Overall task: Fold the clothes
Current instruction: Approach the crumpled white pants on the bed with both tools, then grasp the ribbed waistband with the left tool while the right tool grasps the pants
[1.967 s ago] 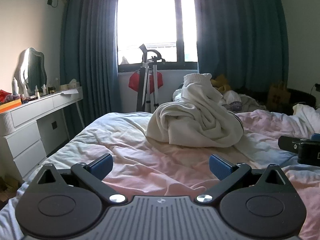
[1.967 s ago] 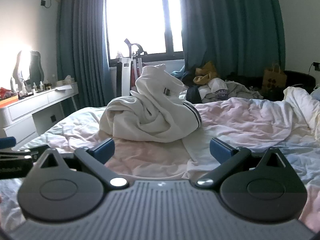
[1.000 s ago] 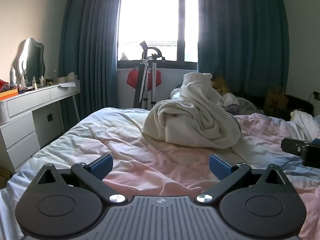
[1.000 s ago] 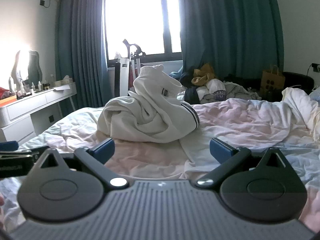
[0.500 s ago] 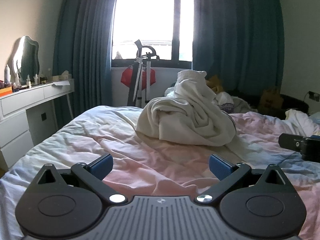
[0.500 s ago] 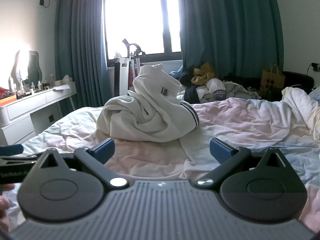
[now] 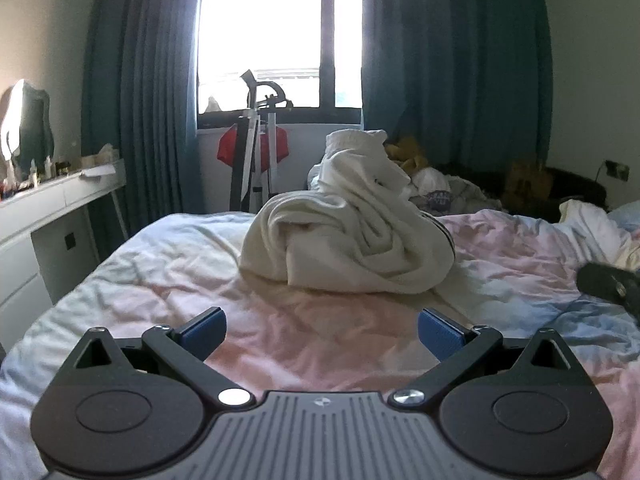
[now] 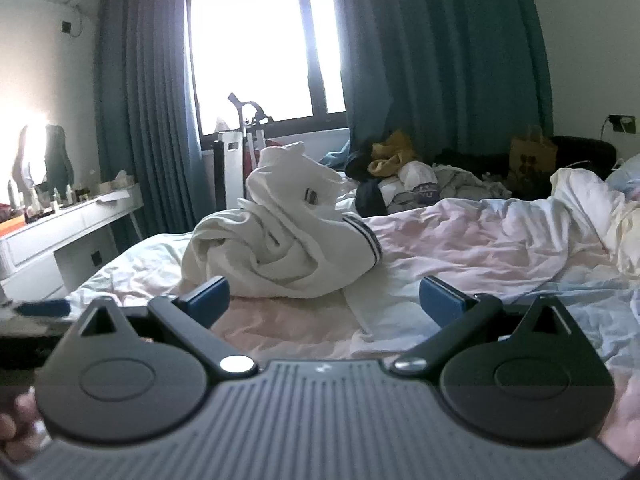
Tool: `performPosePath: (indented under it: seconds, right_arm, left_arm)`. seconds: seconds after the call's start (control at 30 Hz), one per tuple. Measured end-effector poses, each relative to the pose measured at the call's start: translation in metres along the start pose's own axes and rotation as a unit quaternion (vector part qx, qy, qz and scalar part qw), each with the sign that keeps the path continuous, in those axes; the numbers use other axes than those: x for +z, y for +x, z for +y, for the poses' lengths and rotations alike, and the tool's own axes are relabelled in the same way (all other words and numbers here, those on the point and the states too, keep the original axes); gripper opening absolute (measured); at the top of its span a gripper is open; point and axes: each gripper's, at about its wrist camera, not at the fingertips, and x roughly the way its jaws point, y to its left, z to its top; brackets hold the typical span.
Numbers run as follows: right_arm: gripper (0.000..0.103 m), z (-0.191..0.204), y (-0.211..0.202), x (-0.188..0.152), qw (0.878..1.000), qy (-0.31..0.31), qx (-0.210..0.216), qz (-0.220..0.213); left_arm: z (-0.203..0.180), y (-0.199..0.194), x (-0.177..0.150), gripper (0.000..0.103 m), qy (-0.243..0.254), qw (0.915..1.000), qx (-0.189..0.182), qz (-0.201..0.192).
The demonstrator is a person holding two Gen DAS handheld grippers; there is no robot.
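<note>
Both grippers are held low and level over the near part of the bed (image 7: 160,272), pointing toward the window. The left gripper (image 7: 322,330) and right gripper (image 8: 324,298) have their jaws spread wide, holding nothing. The crumpled white garment (image 7: 352,236) lies heaped mid-bed, just beyond them and untouched.

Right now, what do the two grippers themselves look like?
Both match: the left gripper and right gripper have blue pads on black angled fingers, silver pivot screws, round black discs and a ribbed grey body. No cables or sleeves show.
</note>
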Motion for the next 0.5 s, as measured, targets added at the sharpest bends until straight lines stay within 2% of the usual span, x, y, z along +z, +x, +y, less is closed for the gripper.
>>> performPosePath:
  seconds: [0.1,0.5]
  right_arm:
    - [0.103,-0.011,0.003,0.002,1.0,0.012,-0.003,0.001]
    - [0.103,-0.049,0.031,-0.006,0.996,0.078,0.007,0.036]
  left_arm:
    - [-0.017,0.026,0.025,0.103,0.022,0.9997,0.004,0.007]
    - [-0.064,0.19,0.136,0.102,0.043,0.9977,0.047,0.024]
